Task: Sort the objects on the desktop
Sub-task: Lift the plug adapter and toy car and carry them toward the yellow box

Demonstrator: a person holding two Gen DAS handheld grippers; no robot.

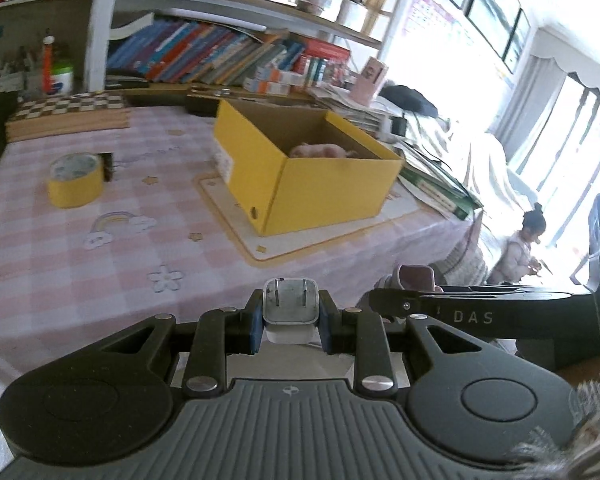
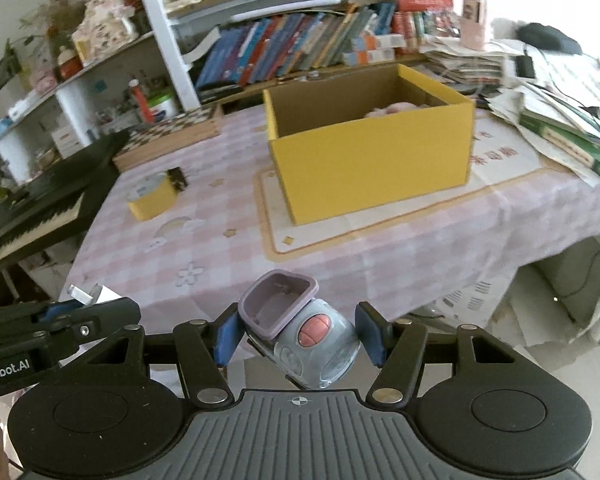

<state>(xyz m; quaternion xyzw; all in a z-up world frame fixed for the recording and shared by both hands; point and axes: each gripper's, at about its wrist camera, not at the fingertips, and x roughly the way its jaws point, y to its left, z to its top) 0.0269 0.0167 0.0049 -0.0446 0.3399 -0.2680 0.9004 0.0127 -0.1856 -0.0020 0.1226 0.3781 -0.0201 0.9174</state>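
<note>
The left gripper (image 1: 290, 322) is clamped on a white wall charger (image 1: 290, 306), its blue pads pressed to both sides and the two metal prongs pointing forward, away from the camera. The right gripper (image 2: 300, 338) holds a grey-blue toy car (image 2: 314, 344) with a pink dome on its roof and a mauve open tray at one end; the car sits tilted between the blue pads, the left pad against its side, while whether the right pad touches it cannot be told from this angle. Both grippers hang just off the near edge of a table (image 2: 340, 264) covered in a pink checked cloth, side by side, each showing at the edge of the other's view. On the table stands an open yellow cardboard box (image 2: 370, 148) on a pale mat (image 2: 400, 224), with something pale pink lying inside it. Left of the box, well apart from it, sits a yellow roll of tape (image 1: 75, 180) with a small dark object just behind. A folded chessboard (image 1: 66, 114) lies at the far edge, bookshelves (image 1: 220, 52) beyond.
</note>
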